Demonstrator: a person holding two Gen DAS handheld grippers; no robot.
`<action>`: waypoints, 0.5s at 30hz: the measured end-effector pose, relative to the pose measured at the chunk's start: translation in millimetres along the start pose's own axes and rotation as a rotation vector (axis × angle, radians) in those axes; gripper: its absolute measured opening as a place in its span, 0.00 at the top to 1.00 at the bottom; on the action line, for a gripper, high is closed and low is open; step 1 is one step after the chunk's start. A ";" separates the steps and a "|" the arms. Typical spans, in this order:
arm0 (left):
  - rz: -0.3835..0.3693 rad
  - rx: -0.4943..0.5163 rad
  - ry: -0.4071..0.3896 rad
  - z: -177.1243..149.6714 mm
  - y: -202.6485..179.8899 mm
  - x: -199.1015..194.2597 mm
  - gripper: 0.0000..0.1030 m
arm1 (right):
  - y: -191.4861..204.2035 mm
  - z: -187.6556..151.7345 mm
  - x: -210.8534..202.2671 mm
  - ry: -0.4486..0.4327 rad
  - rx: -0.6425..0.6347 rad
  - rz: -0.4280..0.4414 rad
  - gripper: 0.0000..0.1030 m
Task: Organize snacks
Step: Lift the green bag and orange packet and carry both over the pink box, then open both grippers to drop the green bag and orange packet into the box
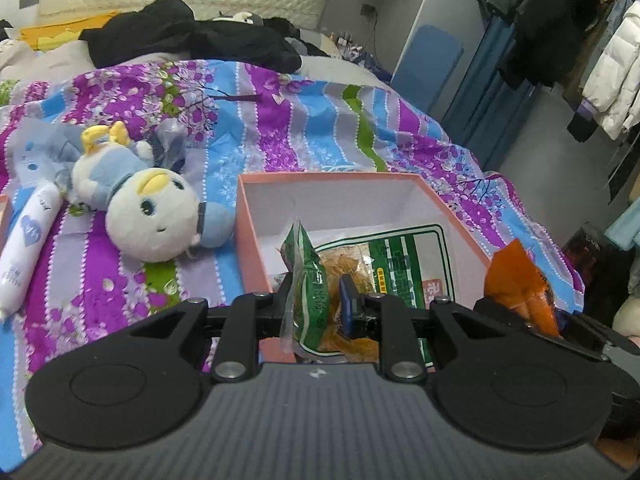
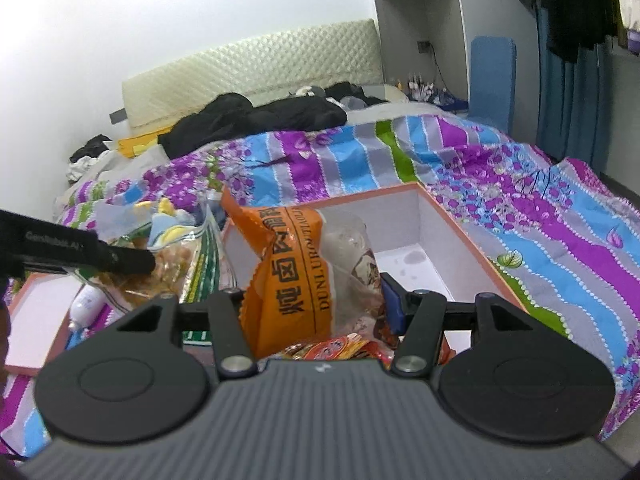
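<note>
Both hand-held grippers holding snacks over the pink box (image 1: 256, 240)

Left hand-held gripper (image 1: 320, 300) is clenching a green snack packet (image 1: 310, 280); right hand-held gripper (image 2: 316, 300) is gripping an orange seasoning packet (image 2: 288, 264).

An open pink cardboard box (image 1: 448, 208) is sitting on a striped floral bedspread (image 1: 304, 120), with a flat green-and-white snack packet (image 1: 404, 260) lying inside. A white-and-blue plush toy (image 1: 152, 208) is lying left of the box, and black clothing (image 1: 192, 36) is lying behind.
</note>
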State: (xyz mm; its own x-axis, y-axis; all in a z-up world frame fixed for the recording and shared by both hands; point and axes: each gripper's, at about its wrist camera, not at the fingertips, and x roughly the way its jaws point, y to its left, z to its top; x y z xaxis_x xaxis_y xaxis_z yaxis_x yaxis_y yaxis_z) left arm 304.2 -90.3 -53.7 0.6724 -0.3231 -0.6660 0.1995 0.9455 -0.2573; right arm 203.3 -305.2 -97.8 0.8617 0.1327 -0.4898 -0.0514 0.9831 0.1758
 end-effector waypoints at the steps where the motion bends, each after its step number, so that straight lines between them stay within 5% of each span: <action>1: 0.001 0.002 0.008 3.1 -0.1 8.5 0.75 | -3.2 0.4 7.7 0.008 0.007 -0.003 0.43; 15: 0.015 0.005 0.097 6.1 8.7 93.1 0.75 | -27.6 -12.4 77.5 0.115 0.048 -0.011 0.42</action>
State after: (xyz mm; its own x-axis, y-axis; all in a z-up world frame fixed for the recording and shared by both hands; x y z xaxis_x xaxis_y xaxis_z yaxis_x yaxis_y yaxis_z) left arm 372.9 -111.8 -113.7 0.6028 -0.3115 -0.7346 0.1936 0.9502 -0.2441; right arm 265.3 -320.5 -151.2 0.7985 0.1381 -0.5859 -0.0157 0.9778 0.2090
